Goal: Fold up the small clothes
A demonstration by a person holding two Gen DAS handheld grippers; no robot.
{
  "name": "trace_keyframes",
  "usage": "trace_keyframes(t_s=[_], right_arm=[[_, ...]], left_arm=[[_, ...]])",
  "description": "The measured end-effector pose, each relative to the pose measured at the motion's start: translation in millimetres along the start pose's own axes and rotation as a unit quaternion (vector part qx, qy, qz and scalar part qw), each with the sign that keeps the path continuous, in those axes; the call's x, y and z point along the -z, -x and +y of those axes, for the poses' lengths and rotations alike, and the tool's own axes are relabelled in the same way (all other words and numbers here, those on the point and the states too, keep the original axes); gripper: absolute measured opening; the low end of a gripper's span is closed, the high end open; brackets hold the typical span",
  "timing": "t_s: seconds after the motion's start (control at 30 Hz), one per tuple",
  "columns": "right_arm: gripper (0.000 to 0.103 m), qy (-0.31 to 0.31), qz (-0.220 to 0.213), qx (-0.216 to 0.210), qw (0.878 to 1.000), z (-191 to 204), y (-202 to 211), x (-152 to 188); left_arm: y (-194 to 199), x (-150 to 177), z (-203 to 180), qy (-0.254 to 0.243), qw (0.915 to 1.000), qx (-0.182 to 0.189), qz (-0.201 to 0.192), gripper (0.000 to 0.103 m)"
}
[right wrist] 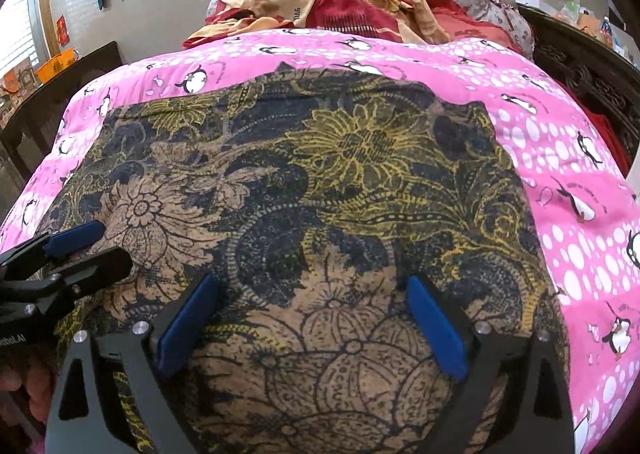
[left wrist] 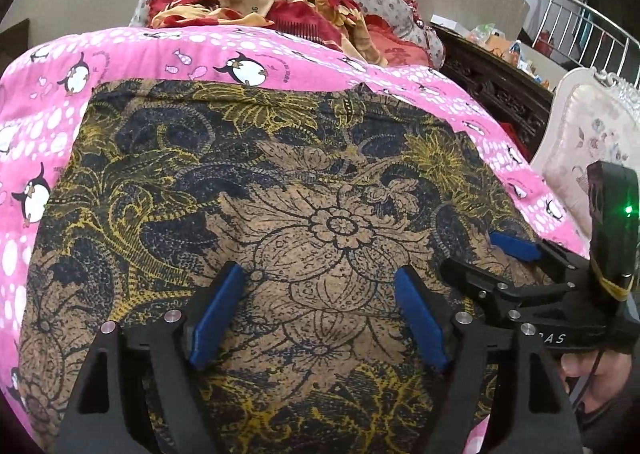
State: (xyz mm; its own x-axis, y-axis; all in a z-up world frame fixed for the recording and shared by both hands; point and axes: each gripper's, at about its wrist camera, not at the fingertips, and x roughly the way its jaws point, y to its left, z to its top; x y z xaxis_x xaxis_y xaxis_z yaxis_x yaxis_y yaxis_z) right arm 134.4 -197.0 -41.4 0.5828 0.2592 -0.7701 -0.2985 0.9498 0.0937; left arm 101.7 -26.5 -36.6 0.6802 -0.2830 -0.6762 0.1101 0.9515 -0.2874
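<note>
A floral-patterned garment (left wrist: 280,182) in brown, navy and yellow is seen spread flat on a pink penguin-print bedsheet (left wrist: 132,58). The left gripper (left wrist: 320,318) is held just above the cloth's near part, its jaws set wide apart with nothing between them. Just beside it, the right gripper (right wrist: 314,326) is likewise held over the garment, jaws spread wide and empty. Crumpled red-and-cream bedding (right wrist: 320,2) is heaped beyond.
</note>
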Motion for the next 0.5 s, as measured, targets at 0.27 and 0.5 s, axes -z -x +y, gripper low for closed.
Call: trace_keyframes(t_s=[0.27,0.5], right_arm=[[0.100,0.000,0.000,-0.003,1.000,1.8,-1.0,-0.4],[0.101,-0.001,0.000,-0.004,1.000,2.5,-1.3,-0.5]], left_arm=[[0.7,-0.1,1.2,0.003,1.0000,0.003,-0.001,0.060],[0.5,-0.1,1.5,0.006,1.0000,0.007,-0.002,0.060]])
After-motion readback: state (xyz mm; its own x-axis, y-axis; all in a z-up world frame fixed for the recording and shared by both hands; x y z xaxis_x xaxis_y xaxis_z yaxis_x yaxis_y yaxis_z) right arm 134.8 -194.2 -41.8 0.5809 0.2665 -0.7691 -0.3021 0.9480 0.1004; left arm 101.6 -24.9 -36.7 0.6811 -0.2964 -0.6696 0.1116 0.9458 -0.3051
